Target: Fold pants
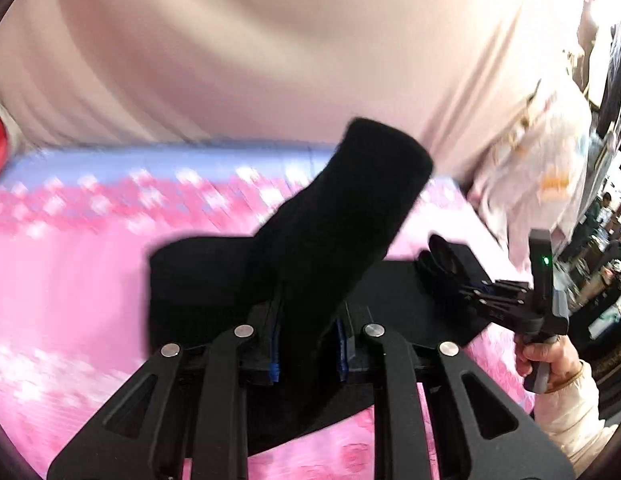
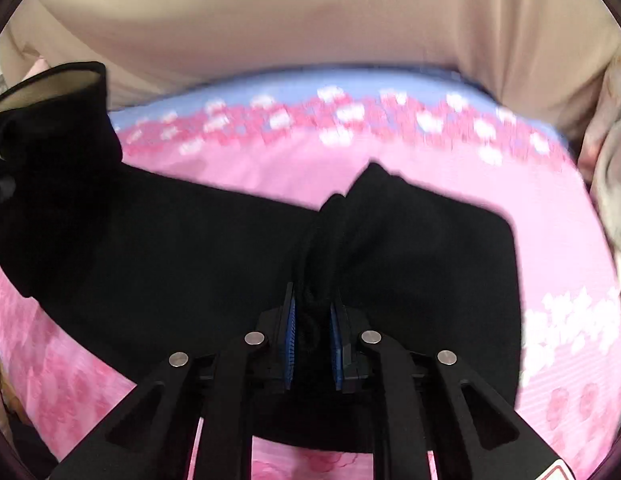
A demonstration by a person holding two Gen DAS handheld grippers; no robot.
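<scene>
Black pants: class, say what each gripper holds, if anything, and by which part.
Both hold the black pants. The left gripper clamps a raised leg end; the right gripper pinches a bunched fold mid-garment.

A bed (image 2: 238,168) with a pink sheet holds everything. The sheet has pink and white flowers, and a blue strip runs along its far edge. Black pants (image 2: 170,240) lie spread on the sheet, though part of them is lifted up. The picture is blurry, so the flowers may be some other pattern.

Matt black cloth pants (image 2: 190,248) on a smooth pink floral sheet (image 2: 430,168).
</scene>
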